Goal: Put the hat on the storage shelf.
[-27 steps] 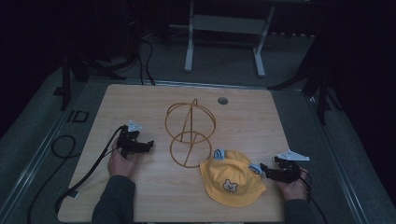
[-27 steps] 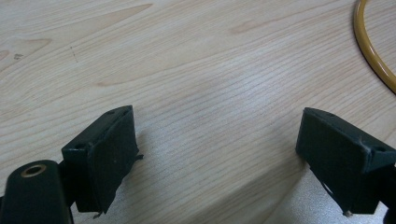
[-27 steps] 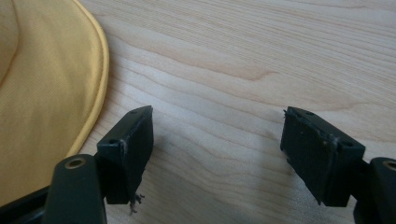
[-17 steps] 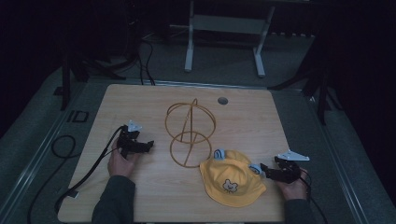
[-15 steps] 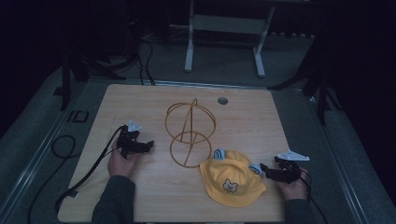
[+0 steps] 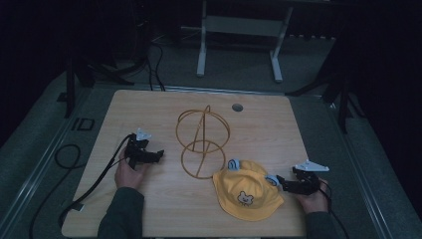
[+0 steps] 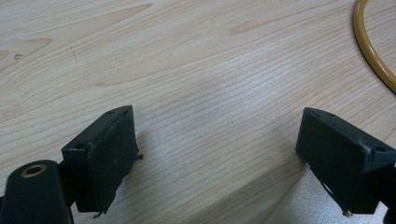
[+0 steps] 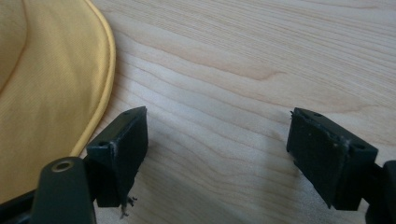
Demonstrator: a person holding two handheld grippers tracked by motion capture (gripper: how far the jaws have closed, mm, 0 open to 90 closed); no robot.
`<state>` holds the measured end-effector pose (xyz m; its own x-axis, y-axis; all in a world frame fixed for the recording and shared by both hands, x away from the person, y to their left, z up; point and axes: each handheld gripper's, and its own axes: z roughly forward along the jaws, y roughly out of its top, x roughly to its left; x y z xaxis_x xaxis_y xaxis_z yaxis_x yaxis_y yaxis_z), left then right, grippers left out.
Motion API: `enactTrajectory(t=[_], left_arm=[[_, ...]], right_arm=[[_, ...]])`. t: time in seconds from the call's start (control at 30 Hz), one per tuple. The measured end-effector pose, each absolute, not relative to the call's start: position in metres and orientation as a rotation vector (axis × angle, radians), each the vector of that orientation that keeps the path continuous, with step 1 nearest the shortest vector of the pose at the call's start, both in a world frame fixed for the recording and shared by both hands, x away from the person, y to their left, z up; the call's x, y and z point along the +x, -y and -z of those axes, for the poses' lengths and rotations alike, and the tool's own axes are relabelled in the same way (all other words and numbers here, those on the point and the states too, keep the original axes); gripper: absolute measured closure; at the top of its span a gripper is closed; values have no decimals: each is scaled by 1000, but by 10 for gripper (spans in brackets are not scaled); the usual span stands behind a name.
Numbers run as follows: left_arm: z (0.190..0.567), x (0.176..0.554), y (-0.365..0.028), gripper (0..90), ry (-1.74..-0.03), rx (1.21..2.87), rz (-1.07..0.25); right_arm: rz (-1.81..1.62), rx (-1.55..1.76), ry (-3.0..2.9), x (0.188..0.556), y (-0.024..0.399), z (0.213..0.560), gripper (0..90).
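Both grippers rested on the worktop (image 6: 149,107), fingers spread, empty: left gripper (image 6: 158,155) beside wire frame (image 6: 202,142), right gripper (image 6: 280,182) beside yellow hat (image 6: 246,195).

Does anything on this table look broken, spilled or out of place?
Nothing is spilled or broken. The yellow hat lies flat on the wooden table, the wire stand stands upright beside it. One small flaw: the right gripper has frayed, worn edges on its pads.
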<state>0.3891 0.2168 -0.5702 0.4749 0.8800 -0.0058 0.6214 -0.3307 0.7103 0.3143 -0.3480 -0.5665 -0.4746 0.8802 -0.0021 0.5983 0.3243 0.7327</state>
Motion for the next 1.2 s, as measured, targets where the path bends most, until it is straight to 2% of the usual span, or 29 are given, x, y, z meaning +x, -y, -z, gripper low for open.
enactTrajectory(t=[0.27, 0.47, 1.2], left_arm=[[570, 389, -217, 123, -1238, 2070, -509], [570, 389, -217, 123, -1238, 2071, -509], [570, 389, -217, 123, -1239, 2067, -509]], right_arm=[[-964, 1286, -2216, 315, 349, 566, 230], [-937, 1259, -2279, 317, 352, 561, 289], [-830, 1084, -2426, 313, 346, 531, 313]])
